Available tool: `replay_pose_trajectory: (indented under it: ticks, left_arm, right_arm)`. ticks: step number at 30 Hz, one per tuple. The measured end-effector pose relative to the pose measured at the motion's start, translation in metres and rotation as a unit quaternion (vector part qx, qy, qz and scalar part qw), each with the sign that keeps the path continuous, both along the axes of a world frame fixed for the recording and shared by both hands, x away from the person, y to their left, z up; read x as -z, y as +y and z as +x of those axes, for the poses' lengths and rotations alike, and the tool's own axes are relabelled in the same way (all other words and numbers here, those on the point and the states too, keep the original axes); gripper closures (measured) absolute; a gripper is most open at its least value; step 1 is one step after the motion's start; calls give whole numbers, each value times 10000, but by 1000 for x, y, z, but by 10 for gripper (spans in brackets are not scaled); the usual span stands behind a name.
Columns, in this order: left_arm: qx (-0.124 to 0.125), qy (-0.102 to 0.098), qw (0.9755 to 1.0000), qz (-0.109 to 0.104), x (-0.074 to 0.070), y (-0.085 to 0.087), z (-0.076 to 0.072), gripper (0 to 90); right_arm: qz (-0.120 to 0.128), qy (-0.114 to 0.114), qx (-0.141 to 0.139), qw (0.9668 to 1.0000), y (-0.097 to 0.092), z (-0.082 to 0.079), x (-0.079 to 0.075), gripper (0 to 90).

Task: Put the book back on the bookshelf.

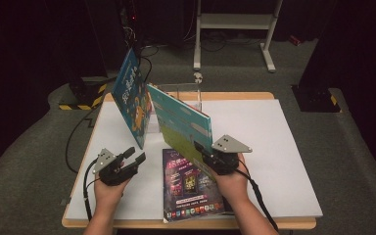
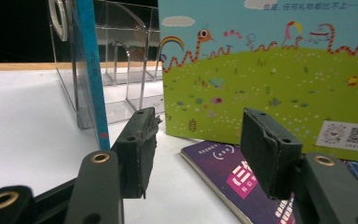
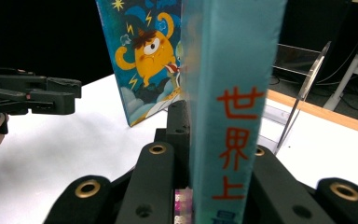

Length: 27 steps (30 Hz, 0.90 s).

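Note:
My right gripper is shut on the lower corner of a teal-and-green picture book, holding it upright and tilted over the table. In the right gripper view its spine with red characters stands clamped between the jaws. A blue cartoon book leans upright against a clear acrylic rack. A purple book lies flat near the front edge, under the held book. At the left, my left gripper hovers open with nothing in it; its own view looks past the pads at the green cover.
The white table top has free room on its right half and front left. A white frame stand and cables are on the floor behind the table. The acrylic rack's dividers stand beside the blue book's edge.

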<state>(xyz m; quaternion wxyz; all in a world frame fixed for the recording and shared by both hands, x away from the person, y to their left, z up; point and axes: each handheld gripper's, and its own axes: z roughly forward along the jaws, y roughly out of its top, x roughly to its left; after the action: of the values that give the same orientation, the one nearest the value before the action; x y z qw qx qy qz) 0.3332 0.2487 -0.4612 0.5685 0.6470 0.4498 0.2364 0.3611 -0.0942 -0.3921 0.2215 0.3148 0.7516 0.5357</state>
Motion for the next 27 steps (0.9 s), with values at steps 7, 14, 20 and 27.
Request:
replay_pose_trajectory:
  ticks: [7, 14, 20, 27]
  left_arm:
    - [199, -98, 9997, 74, -8, -15, -5, 471]
    - [313, -100, 9993, 173, -9, -25, -8, 490]
    - [411, -173, 9990, 99, -16, -35, -10, 481]
    - [758, -428, 9960, -196, -46, -65, -12, 415]
  right_arm:
    - [-23, -40, -18, 10000, 1, -1, 0, 805]
    - [-14, 88, -32, 10000, -2, -2, 3, 779]
    - [317, 260, -42, 9992, -30, -23, 18, 768]
    - [223, 109, 149, 9996, -30, -32, 19, 806]
